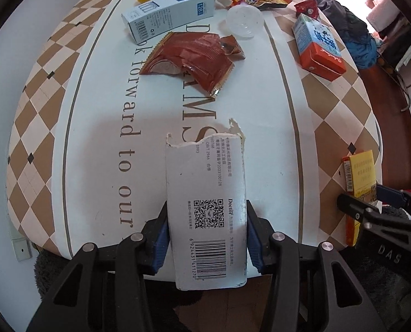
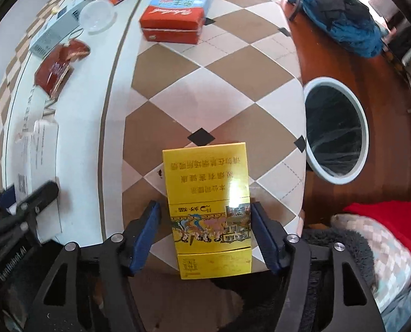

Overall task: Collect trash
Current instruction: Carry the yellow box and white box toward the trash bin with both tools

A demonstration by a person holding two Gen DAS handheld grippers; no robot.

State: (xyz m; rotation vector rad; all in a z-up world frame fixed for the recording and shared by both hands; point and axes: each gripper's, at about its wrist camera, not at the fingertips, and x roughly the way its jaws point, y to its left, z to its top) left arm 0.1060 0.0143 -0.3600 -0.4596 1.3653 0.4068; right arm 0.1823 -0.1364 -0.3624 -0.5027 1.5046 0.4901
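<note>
Left gripper (image 1: 206,238) clamps torn white box (image 1: 206,207) over table edge. Right gripper (image 2: 205,235) spread around yellow pack (image 2: 209,207), left pad clear; bin (image 2: 335,130) right. Risk: closing off-centre pushes pack off.

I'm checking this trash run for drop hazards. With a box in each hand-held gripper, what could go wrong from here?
1. In the right hand-held gripper, the left finger shows a gap beside the yellow box; it may slip out before reaching the bin.
2. The left hand-held gripper grips the torn white box near one end; the long free end could swing or sag.
</note>
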